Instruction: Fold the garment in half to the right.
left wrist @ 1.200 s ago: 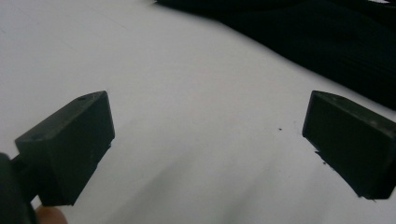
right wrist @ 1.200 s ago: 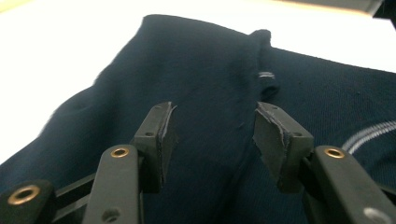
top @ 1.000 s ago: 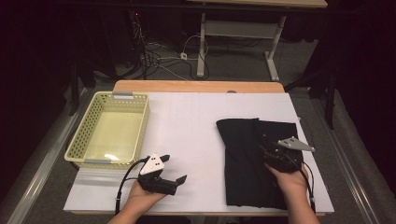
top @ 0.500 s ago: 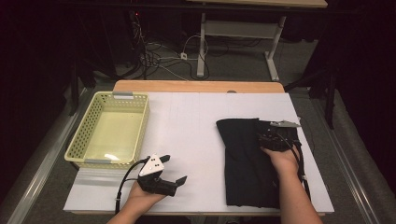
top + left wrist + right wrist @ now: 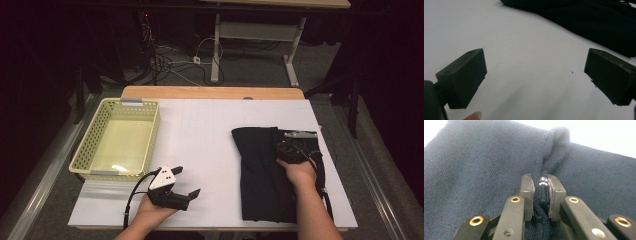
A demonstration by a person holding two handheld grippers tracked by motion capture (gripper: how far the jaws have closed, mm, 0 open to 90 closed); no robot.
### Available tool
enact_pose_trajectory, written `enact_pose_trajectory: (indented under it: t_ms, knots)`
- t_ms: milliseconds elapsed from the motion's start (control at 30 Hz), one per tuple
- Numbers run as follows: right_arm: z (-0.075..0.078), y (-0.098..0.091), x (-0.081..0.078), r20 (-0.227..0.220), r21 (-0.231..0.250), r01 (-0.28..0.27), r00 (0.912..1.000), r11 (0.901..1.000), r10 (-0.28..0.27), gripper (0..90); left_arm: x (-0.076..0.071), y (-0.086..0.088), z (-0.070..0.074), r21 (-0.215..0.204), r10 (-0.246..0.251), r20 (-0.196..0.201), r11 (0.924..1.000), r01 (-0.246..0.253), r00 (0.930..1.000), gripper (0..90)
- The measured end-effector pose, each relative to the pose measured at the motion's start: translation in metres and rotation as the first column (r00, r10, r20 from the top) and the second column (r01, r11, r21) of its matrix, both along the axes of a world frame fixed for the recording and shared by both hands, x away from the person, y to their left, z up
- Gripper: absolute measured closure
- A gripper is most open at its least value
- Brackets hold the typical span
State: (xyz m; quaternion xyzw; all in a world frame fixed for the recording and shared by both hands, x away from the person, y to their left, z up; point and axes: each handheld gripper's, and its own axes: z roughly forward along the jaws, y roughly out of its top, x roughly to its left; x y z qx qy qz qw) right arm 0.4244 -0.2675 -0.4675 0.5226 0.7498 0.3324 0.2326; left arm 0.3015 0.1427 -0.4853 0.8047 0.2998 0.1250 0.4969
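**Right tongs pinch a fold of the dark garment; left tongs idle**

Far left of the white table (image 5: 210, 130): a pale yellow mesh basket (image 5: 90, 145), around nine o'clock from the table's middle, near the left edge. Nothing visible inside it.

Next across, at about seven o'clock: the left gripper (image 5: 187, 181), held low over the near edge in the person's left hand (image 5: 150, 212). Its tips point toward three o'clock. In the left gripper view the two black jaws stand wide apart with bare tabletop between them; they hold nothing. A black cable loops back from the gripper toward the person. The edge of the dark cloth lies beyond those jaws, well clear of them.

Right half, from three to five o'clock: a dark navy knit garment (image 5: 260, 175), folded flat, running from mid-table down to the near edge. It lies well apart from the basket.

On the garment's far right part, about three o'clock: the right gripper (image 5: 541, 195), tips pointing to twelve o'clock, the right hand (image 5: 299, 172) behind it. Its jaws have just been closing. In the right gripper view they are drawn together on a raised ridge of the knit, and the fabric bunches up between the pads.
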Motion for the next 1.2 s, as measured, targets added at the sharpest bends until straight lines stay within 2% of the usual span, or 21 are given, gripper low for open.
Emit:
enact_pose_trajectory:
  t_ms: [67, 200, 267, 333, 500, 667, 800, 867, 1033, 1100, 1167, 1200]
  knots:
    - [0.004, 0.0, -0.002, 0.016, -0.013, 0.013, 0.9998, 0.9998, -0.013, 80.4, 0.0, 0.0, 0.0, -0.003, -0.001, -0.002, 1.0, 0.001, 1.0, 3.9]
    - [0.019, -0.004, -0.01, 0.086, -0.015, 0.024, 0.9961, 0.9996, -0.023, 80.7, 0.0, 0.0, 0.0, -0.002, -0.002, -0.003, 1.0, 0.002, 1.0, 3.9]
    - [0.032, -0.009, -0.016, 0.132, -0.022, 0.038, 0.9906, 0.9991, -0.034, 80.7, 0.0, 0.0, 0.0, -0.003, -0.001, -0.003, 1.0, 0.001, 1.0, 3.9]
    - [0.042, -0.016, -0.02, 0.16, -0.027, 0.056, 0.9858, 0.9981, -0.051, 80.7, 0.001, 0.0, 0.0, -0.003, -0.001, -0.004, 1.0, 0.001, 1.0, 3.9]
    - [0.06, -0.038, -0.026, 0.188, -0.041, 0.104, 0.9776, 0.9937, -0.095, 80.7, 0.001, 0.0, 0.0, -0.006, -0.002, -0.005, 1.0, 0.002, 1.0, 3.9]
    - [0.066, -0.058, -0.027, 0.192, -0.063, 0.144, 0.9728, 0.9875, -0.13, 80.7, 0.001, 0.001, 0.0, -0.007, -0.001, -0.008, 1.0, 0.001, 1.0, 3.9]
    - [0.064, -0.075, -0.027, 0.187, -0.057, 0.185, 0.9673, 0.981, -0.172, 80.6, 0.001, 0.001, 0.0, -0.008, -0.003, -0.007, 1.0, 0.003, 1.0, 3.9]
    - [0.058, -0.086, -0.026, 0.173, -0.06, 0.206, 0.9659, 0.9768, -0.193, 80.6, 0.001, 0.001, 0.0, -0.007, -0.005, -0.007, 1.0, 0.005, 1.0, 3.9]
    - [0.029, -0.101, -0.021, 0.102, -0.065, 0.235, 0.9684, 0.9698, -0.228, 80.1, 0.001, 0.001, 0.0, -0.009, -0.005, -0.008, 0.9999, 0.005, 1.0, 3.9]
    - [0.021, -0.103, -0.02, 0.089, -0.062, 0.239, 0.9683, 0.969, -0.233, 79.4, 0.002, 0.0, 0.0, -0.007, -0.003, -0.011, 1.0, 0.002, 0.9999, 3.9]
    - [0.015, -0.103, -0.019, 0.074, -0.046, 0.232, 0.9708, 0.9716, -0.228, 74.3, 0.001, 0.0, 0.0, -0.008, -0.001, -0.011, 1.0, 0.001, 0.9999, 3.9]
    - [0.014, -0.103, -0.019, 0.07, -0.042, 0.223, 0.9729, 0.9738, -0.22, 67.7, 0.001, 0.0, 0.0, -0.007, -0.002, -0.009, 1.0, 0.002, 1.0, 4.0]
